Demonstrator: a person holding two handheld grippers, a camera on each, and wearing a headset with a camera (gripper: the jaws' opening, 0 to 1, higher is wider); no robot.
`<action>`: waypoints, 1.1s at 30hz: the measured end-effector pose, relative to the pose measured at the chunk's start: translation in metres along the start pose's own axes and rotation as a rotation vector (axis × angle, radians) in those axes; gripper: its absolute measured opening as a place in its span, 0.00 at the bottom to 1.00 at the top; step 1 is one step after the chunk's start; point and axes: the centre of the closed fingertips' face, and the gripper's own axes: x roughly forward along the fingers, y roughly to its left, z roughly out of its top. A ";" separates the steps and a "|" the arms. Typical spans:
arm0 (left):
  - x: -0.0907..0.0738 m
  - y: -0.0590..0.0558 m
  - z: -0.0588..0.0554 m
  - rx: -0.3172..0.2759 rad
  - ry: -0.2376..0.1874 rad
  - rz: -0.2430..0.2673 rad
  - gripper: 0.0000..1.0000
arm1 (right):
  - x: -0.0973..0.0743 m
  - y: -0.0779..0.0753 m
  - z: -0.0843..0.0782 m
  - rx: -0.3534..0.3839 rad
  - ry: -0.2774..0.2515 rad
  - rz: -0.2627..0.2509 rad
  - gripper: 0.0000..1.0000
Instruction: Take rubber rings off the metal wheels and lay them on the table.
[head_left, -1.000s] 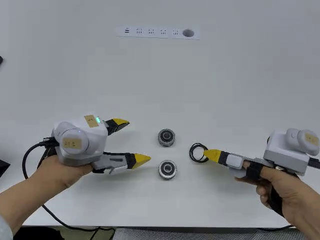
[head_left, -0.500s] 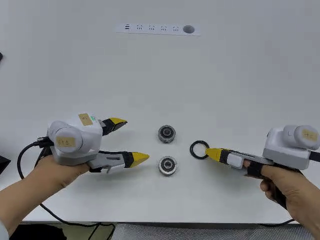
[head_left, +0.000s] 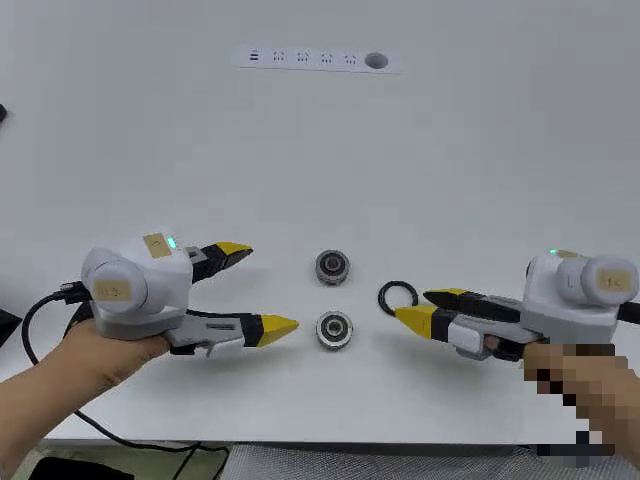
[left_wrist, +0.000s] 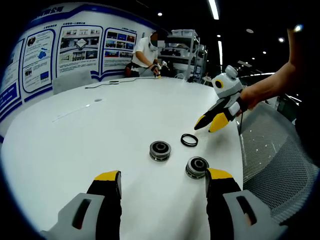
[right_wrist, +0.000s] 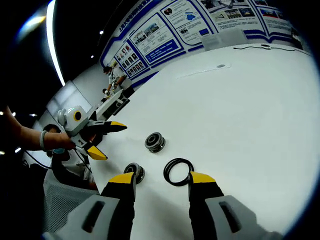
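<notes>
At the table (head_left: 320, 170) we hold the left gripper (head_left: 272, 287), fingers spread wide, and the right gripper (head_left: 415, 305), fingers parted (nothing grasped). The near wheel (head_left: 334, 329) sits between them. A loose ring (head_left: 397, 296) lies flat just off the right tips, with the far wheel (head_left: 333, 267) and a power strip (head_left: 315, 61) beyond.

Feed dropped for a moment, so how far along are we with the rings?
Done: one rubber ring lies flat on the table, beside the open right gripper. In hand: nothing; the left gripper is open too. Left: the far wheel and near wheel look dark around the rim, so probably still ringed, though it's hard to tell.
</notes>
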 end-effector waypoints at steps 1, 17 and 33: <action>-0.001 -0.002 0.000 -0.002 0.000 -0.003 0.70 | 0.000 0.002 -0.002 -0.035 0.011 0.001 0.47; -0.017 -0.011 -0.011 -0.015 -0.015 0.005 0.77 | -0.004 0.005 -0.018 -0.292 0.078 -0.033 0.66; -0.031 -0.024 -0.010 -0.030 -0.053 0.034 0.87 | -0.019 0.007 -0.023 -0.390 0.073 -0.073 0.79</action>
